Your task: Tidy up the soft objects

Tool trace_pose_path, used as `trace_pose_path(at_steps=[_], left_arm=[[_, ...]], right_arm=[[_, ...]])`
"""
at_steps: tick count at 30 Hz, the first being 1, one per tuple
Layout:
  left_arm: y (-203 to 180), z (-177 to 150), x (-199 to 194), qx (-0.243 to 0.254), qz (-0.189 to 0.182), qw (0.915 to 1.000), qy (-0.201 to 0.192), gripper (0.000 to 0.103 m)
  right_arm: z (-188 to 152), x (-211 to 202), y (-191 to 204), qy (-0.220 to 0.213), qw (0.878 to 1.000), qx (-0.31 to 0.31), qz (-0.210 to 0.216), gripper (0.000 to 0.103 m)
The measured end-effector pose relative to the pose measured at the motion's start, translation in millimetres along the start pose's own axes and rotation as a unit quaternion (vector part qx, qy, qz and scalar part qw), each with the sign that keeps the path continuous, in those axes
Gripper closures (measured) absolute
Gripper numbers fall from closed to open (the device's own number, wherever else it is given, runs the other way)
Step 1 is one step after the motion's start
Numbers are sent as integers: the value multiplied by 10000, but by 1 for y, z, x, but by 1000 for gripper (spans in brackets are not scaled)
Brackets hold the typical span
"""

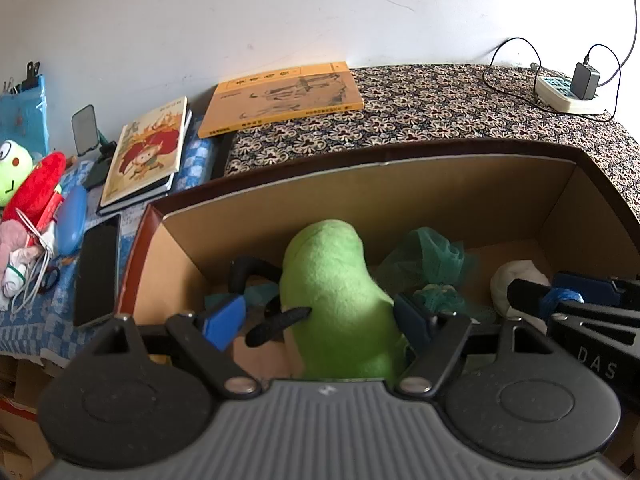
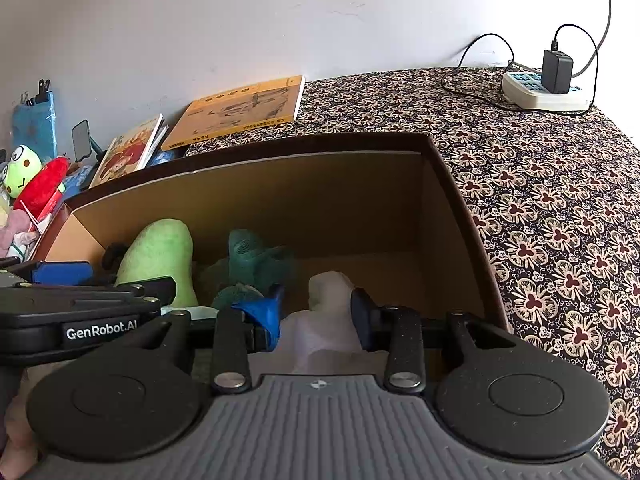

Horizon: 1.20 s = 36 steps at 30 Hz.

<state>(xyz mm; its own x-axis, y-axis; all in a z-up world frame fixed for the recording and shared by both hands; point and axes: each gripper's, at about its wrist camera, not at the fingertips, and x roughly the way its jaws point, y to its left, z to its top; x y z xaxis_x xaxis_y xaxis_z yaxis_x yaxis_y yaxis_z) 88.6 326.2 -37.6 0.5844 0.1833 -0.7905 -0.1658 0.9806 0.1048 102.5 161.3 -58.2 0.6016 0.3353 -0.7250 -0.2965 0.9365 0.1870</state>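
An open cardboard box (image 1: 360,184) holds several soft things. A green plush toy (image 1: 332,288) stands in it between the fingers of my left gripper (image 1: 318,318). The right pad touches the plush; the left pad stands clear of its body, so the gripper is open. Teal mesh poufs (image 1: 432,256) lie behind the plush. In the right wrist view my right gripper (image 2: 314,308) is low in the box, its blue pads close against both sides of a white soft bundle (image 2: 330,292). The green plush (image 2: 160,252) and the teal mesh (image 2: 252,252) sit to its left.
Left of the box lie a dark phone (image 1: 98,268), two books (image 1: 148,152), a frog plush (image 1: 12,168), a red plush (image 1: 36,188) and a blue case (image 1: 70,220). A power strip (image 1: 568,92) with a charger sits at the back right on the patterned cloth (image 2: 540,200).
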Motion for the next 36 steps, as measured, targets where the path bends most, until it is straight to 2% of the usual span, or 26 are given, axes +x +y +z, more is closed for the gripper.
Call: trace_pose_path(at_steps=[36], left_arm=[[-2, 1, 4, 250, -150, 9996, 67, 27]], right_arm=[[1, 2, 3, 30, 10000, -20, 15, 82]])
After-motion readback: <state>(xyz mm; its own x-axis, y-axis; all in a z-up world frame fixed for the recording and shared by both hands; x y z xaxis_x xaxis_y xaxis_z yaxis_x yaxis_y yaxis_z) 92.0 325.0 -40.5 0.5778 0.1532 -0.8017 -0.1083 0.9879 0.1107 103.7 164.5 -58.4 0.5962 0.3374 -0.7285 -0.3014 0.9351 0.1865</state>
